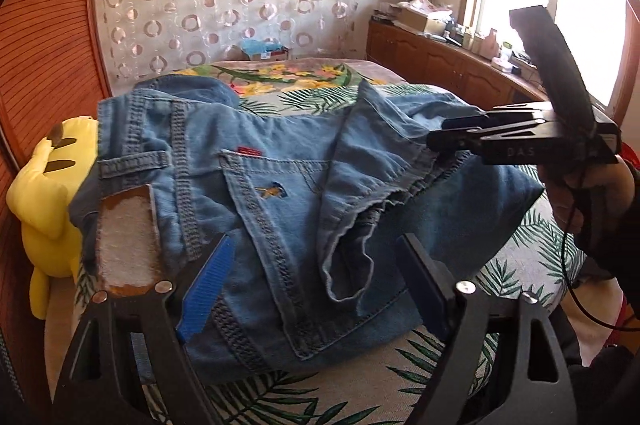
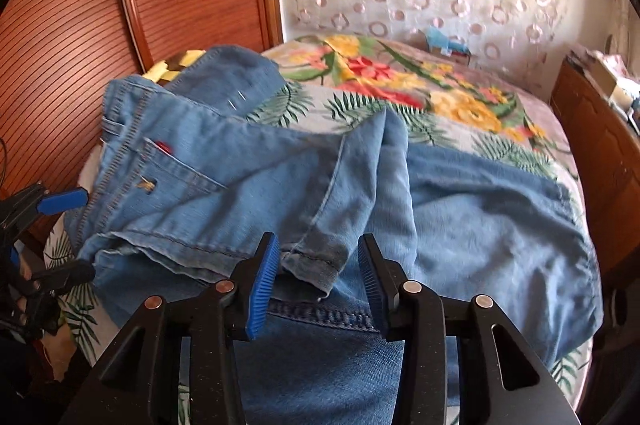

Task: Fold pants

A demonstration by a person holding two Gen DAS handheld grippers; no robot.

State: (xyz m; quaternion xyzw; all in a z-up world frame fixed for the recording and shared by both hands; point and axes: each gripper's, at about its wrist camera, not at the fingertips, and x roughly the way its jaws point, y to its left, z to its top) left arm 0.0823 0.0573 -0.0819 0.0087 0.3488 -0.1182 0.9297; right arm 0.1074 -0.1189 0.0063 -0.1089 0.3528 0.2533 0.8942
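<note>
Blue denim pants [image 1: 280, 193] lie folded over on the bed, waistband to the left, leg hems laid across the seat. They also show in the right wrist view [image 2: 280, 177]. My left gripper [image 1: 316, 277] is open, its jaws standing over the waistband side and a leg hem. My right gripper [image 2: 316, 281] is open with a leg hem [image 2: 316, 265] lying between its blue pads [image 2: 262, 285]. In the left wrist view the right gripper [image 1: 440, 141] shows at the pants' right edge. In the right wrist view the left gripper [image 2: 68, 233] shows at the left.
The bed has a floral leaf-print cover [image 2: 440, 97]. A yellow plush toy [image 1: 52, 201] lies at the left by the wooden headboard [image 2: 80, 25]. A wooden cabinet [image 1: 440, 61] with clutter runs under the window at the right. A box [image 1: 268, 53] sits at the far end.
</note>
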